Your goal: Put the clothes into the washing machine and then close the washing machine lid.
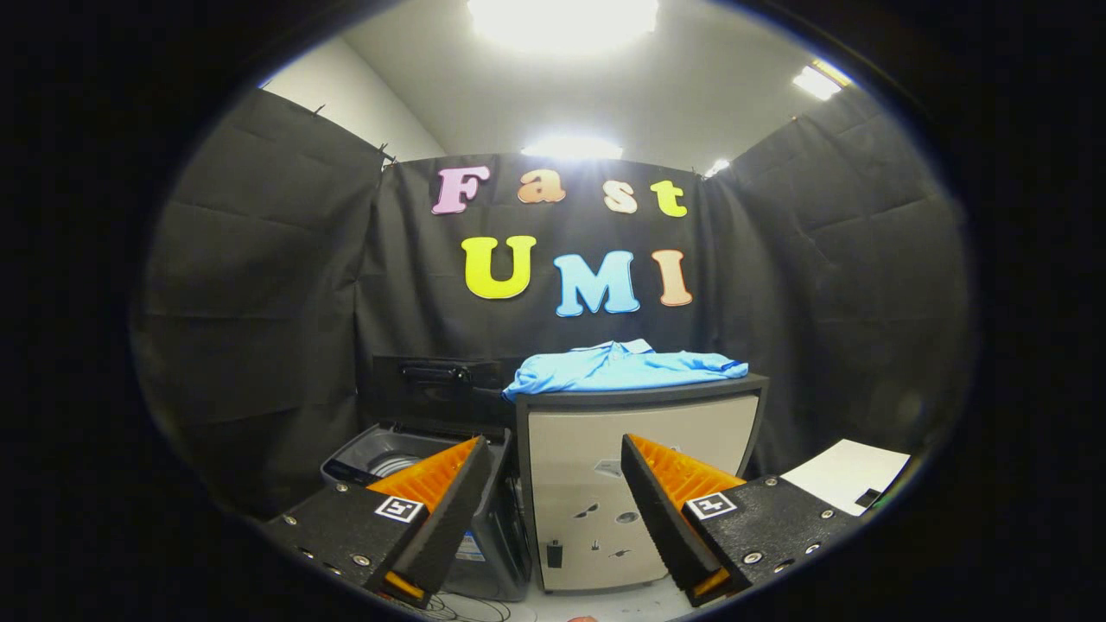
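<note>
Blue shirt [622, 367] lies flat on a cabinet [644, 484] beyond the tool [557, 510], whose fingers stand wide and empty; likely soft, light and floppy, best pinched at a bunched fold near its front edge, washing machine [406, 458] open beside the cabinet.

The tongs [557, 458] hang spread wide with nothing between their fingers. Beyond them a blue garment [618, 367] lies heaped on top of a pale cabinet [639, 458]. Just beside the cabinet stands the washing machine [415, 449], its lid [436, 384] raised upright
</note>
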Demonstrator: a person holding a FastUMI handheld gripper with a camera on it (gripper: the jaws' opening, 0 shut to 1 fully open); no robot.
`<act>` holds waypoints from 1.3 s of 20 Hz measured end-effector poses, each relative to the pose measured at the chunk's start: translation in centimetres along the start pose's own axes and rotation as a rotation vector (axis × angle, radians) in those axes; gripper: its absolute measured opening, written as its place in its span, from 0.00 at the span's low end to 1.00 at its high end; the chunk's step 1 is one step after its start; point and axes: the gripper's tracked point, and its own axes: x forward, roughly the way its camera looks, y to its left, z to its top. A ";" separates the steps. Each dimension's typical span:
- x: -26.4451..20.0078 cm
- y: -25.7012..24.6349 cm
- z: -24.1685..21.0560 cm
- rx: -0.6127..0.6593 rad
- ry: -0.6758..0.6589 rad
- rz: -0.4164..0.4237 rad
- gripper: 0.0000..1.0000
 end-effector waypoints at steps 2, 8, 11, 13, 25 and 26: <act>1.1 -0.9 1.8 -0.007 -0.017 -0.022 0.95; 5.9 -4.2 6.5 0.010 -0.039 -0.059 0.95; 9.1 -5.7 8.5 0.018 -0.048 -0.067 0.95; 11.4 -6.3 9.5 0.022 -0.043 -0.062 0.95; 24.2 -9.9 7.5 0.001 0.133 0.015 0.95; 25.2 -10.4 6.9 -0.004 0.156 0.015 0.95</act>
